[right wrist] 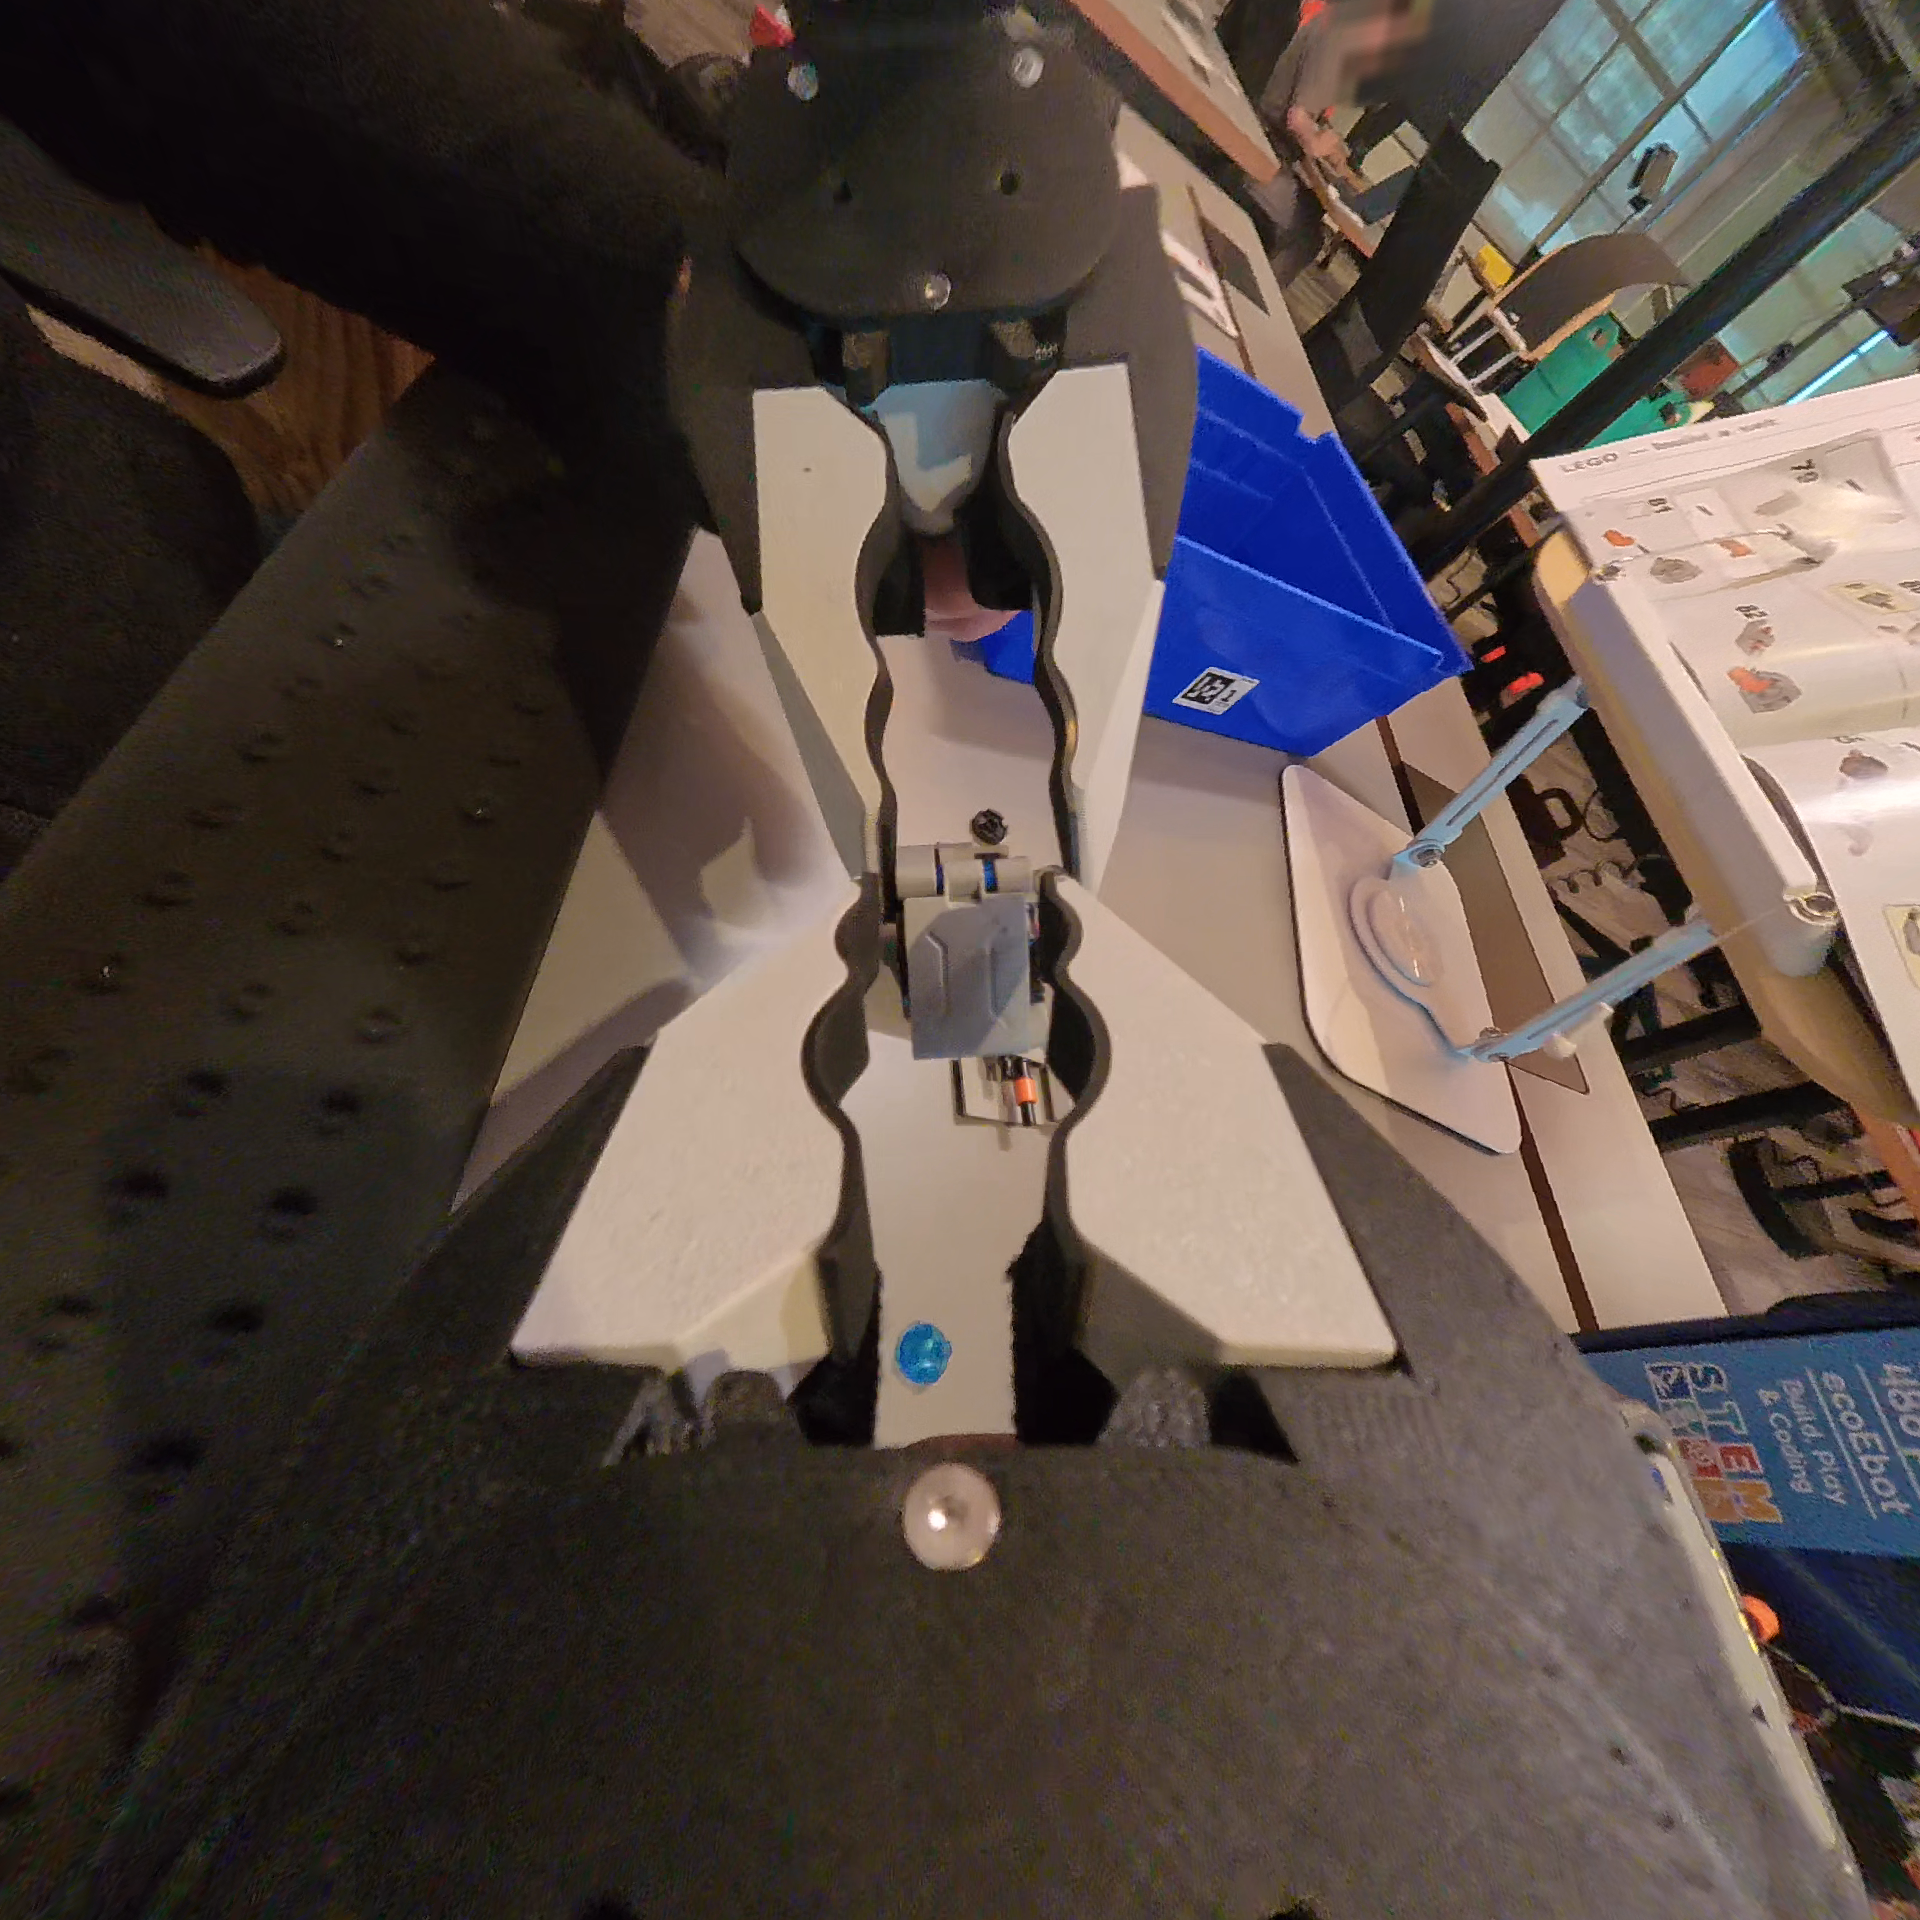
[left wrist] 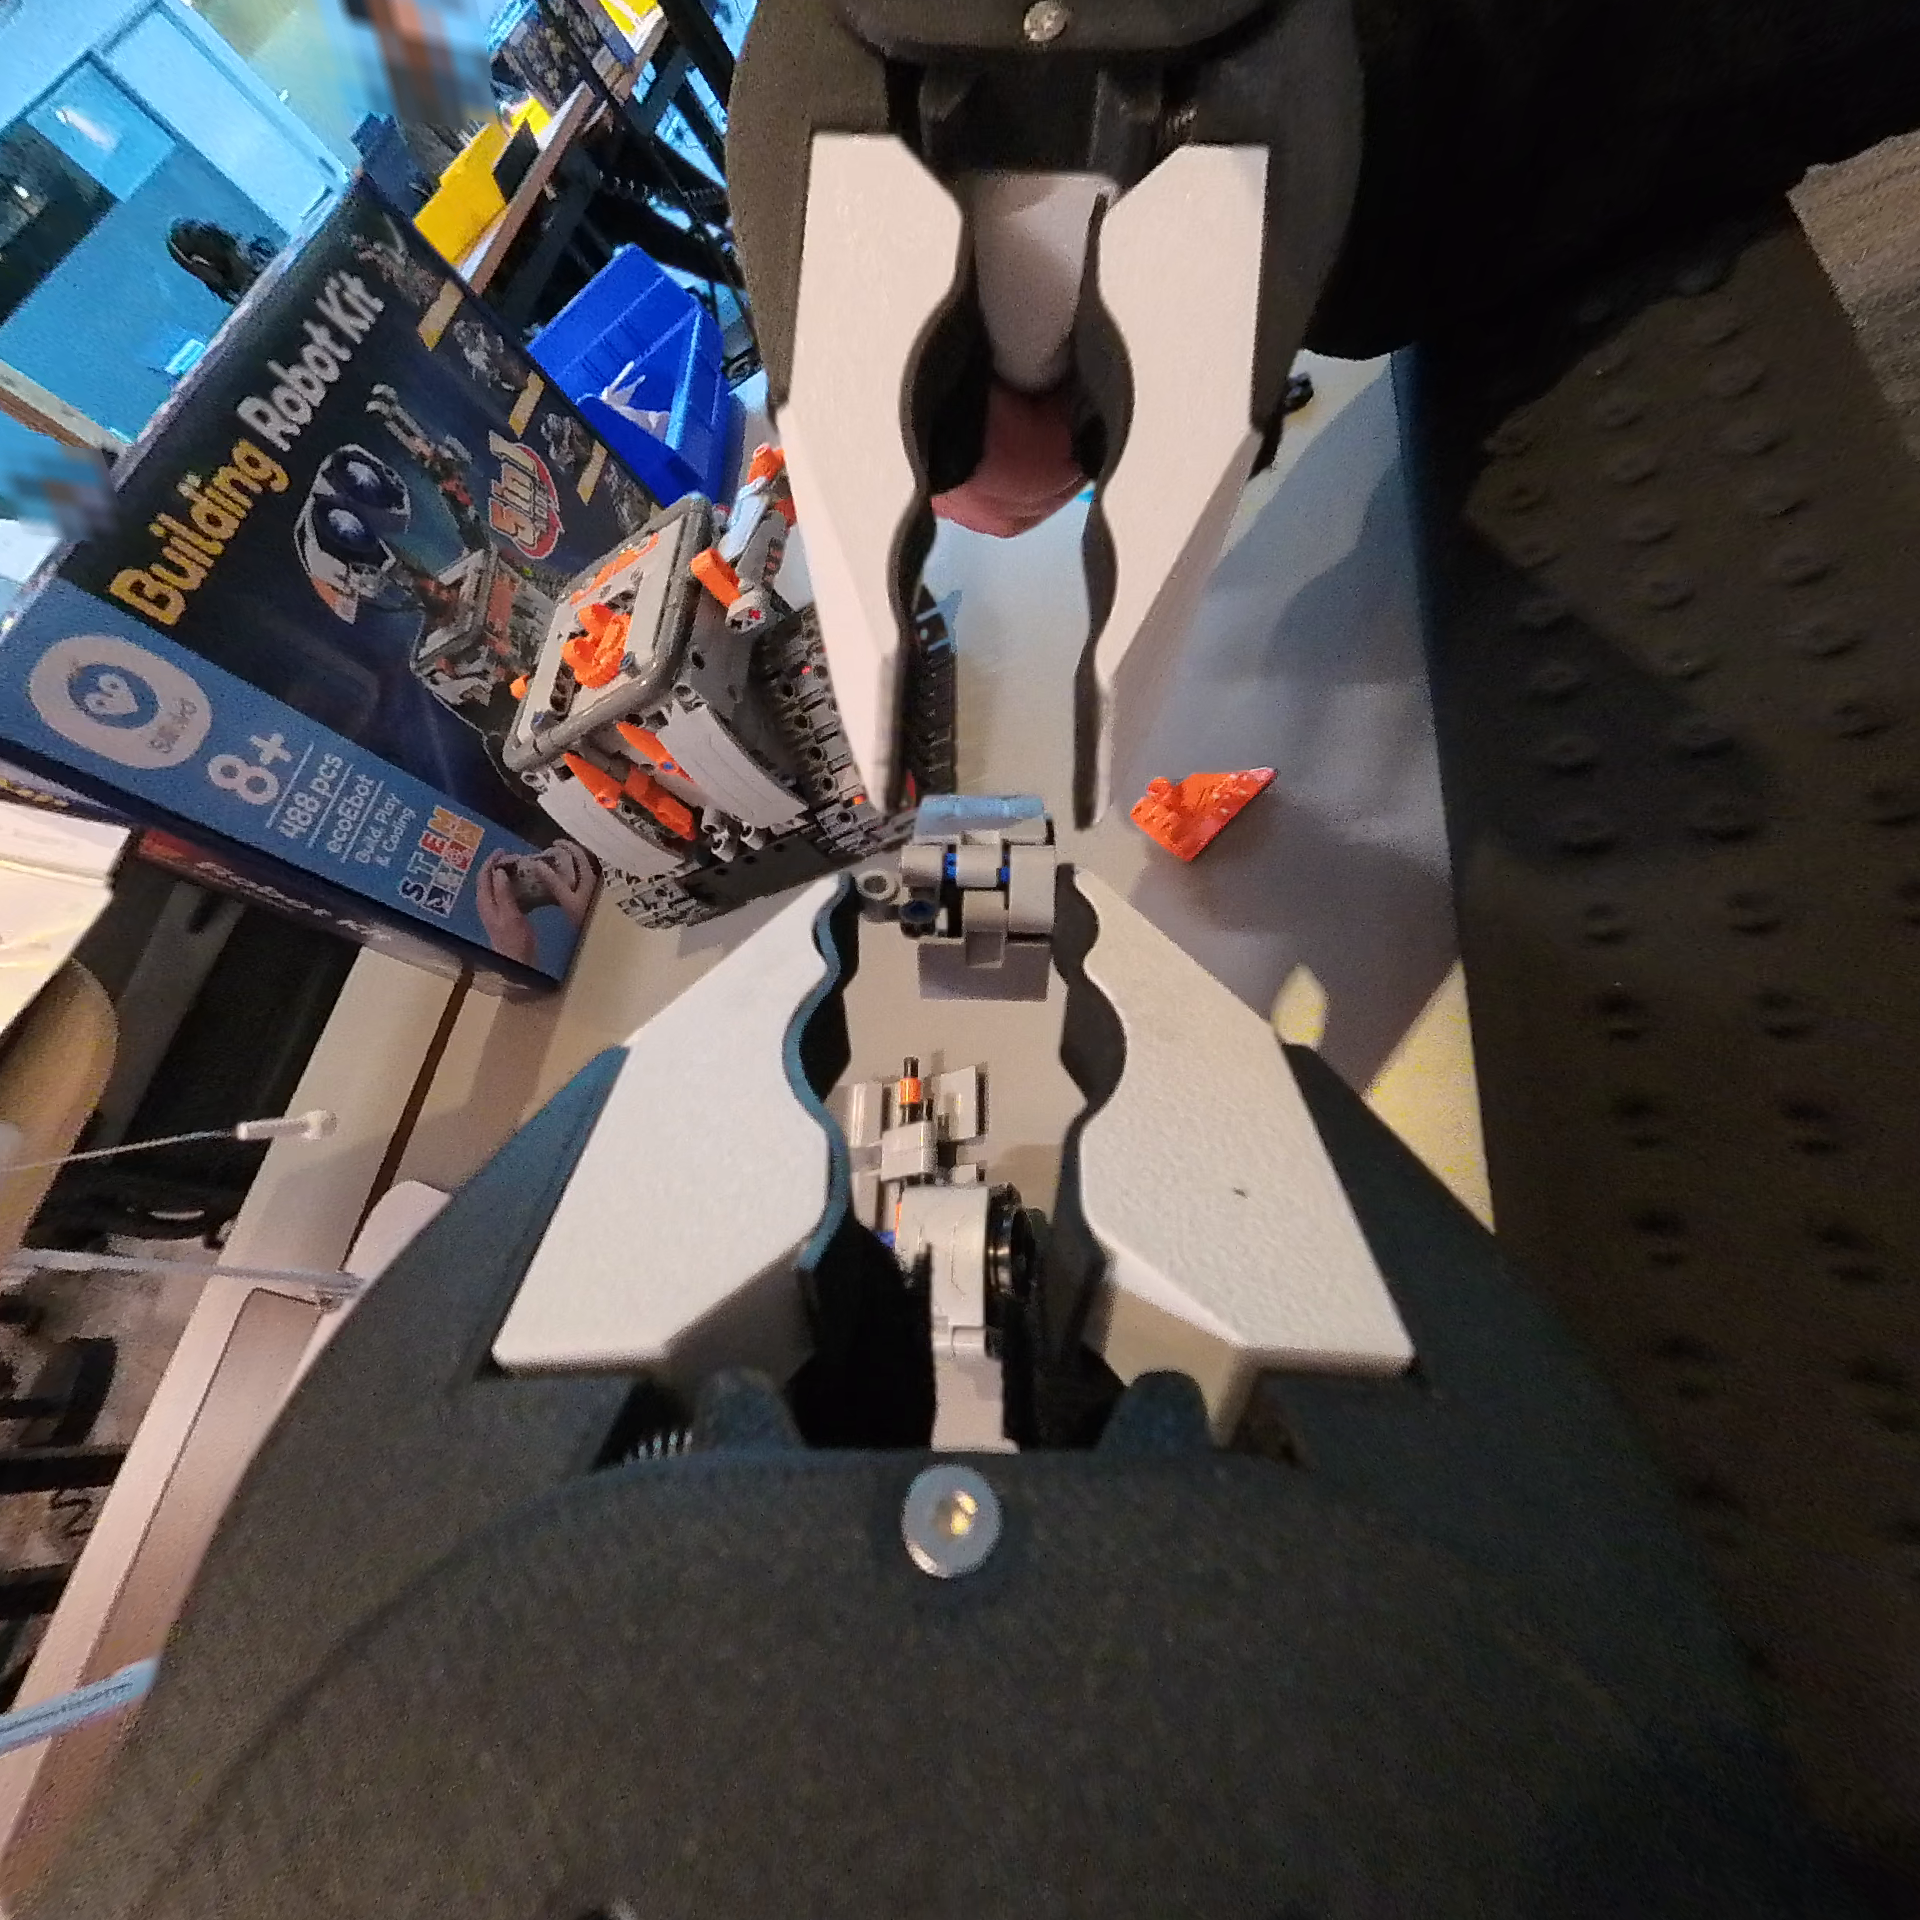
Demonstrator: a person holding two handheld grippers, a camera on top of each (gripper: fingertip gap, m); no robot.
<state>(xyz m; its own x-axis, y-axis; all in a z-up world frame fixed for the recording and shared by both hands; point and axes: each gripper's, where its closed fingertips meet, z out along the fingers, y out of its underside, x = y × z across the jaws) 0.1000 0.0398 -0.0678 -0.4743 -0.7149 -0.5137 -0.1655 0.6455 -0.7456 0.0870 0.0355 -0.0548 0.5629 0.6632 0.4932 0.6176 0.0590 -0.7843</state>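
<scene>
My left gripper (left wrist: 966, 883) and right gripper (right wrist: 961, 888) face each other tip to tip over a white table (left wrist: 1195, 644). Between them is a small grey brick assembly (left wrist: 977, 894) with blue pins, raised above the table. In the right wrist view its grey panel (right wrist: 966, 977) sits tight between my right pads. Its hinge end sits between my left fingertips. The right gripper shows opposite in the left wrist view (left wrist: 987, 805), and the left gripper in the right wrist view (right wrist: 977, 842). A second grey assembly with a black wheel (left wrist: 935, 1195) lies on the table below.
A grey and orange tracked model (left wrist: 686, 727) and a printed kit box (left wrist: 312, 582) stand to the left. An orange wedge (left wrist: 1205, 810), black pin (right wrist: 988, 828) and blue stud (right wrist: 922, 1354) lie loose. A blue bin (right wrist: 1288, 582), a booklet stand (right wrist: 1392, 935) and a dark dimpled slab (right wrist: 312, 831) border the table. My left and right fingertips are right by each other. Left tips and right tips are each some 15 centimeters from the dark dimpled slab (right wrist: 312, 831).
</scene>
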